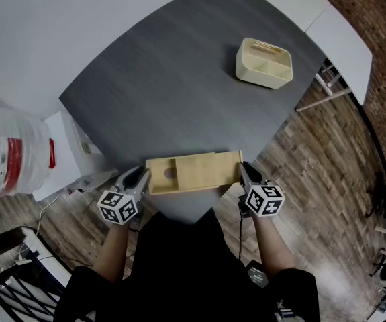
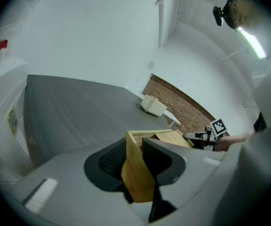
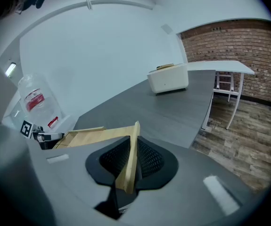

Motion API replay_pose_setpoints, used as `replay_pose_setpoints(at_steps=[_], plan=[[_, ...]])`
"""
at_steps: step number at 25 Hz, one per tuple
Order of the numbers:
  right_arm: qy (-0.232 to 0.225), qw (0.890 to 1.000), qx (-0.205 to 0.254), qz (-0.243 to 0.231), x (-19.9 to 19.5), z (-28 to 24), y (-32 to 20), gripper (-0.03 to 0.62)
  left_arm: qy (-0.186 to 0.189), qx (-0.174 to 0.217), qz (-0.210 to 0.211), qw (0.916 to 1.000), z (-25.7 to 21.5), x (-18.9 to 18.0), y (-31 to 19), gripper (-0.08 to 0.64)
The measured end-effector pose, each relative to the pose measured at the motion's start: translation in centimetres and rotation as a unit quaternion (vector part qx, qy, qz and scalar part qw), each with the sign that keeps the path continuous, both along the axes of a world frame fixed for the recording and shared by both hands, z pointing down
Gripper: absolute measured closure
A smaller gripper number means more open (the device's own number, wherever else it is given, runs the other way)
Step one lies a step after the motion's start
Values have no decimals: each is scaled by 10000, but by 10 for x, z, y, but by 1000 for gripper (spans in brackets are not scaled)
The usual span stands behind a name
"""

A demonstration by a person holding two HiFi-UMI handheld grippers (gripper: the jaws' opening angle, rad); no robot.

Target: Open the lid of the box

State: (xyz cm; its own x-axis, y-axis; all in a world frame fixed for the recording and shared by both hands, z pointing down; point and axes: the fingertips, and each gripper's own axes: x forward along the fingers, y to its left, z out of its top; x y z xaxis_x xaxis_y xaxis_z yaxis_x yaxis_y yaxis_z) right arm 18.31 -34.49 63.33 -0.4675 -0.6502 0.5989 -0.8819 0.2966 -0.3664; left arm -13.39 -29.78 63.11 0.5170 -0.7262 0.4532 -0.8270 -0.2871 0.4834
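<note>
Right now, my left gripper [image 1: 141, 178] clamped across the left end of the wooden box [image 1: 179, 186], my right gripper [image 1: 244, 174] pinching the thin sliding lid [image 1: 206, 168] at its right end, box on the near corner of the grey table [image 1: 179, 79], cream caddy [image 1: 264, 62] well apart, farther back.

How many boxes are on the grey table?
2: a wooden box at the table's near edge, and a cream open-topped box near the far right corner. Nothing appears to hide another.

Person wears black top [image 1: 179, 267]; left gripper [image 1: 141, 176] & right gripper [image 1: 246, 172] are grey w/ black ribbed fingers [image 3: 148, 157], b/w marker cubes [image 1: 119, 206].
</note>
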Motion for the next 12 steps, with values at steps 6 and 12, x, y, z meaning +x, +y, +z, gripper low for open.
replay_pose_setpoints(at_steps=[6,12], plan=[[-10,9998,-10,205,15,0,-4,546,-20,-27,34,10000,-1,1,-1,454],[87,9999,37,122,15,0,-4,546,23,-31,14,10000,-1,1,-1,457]])
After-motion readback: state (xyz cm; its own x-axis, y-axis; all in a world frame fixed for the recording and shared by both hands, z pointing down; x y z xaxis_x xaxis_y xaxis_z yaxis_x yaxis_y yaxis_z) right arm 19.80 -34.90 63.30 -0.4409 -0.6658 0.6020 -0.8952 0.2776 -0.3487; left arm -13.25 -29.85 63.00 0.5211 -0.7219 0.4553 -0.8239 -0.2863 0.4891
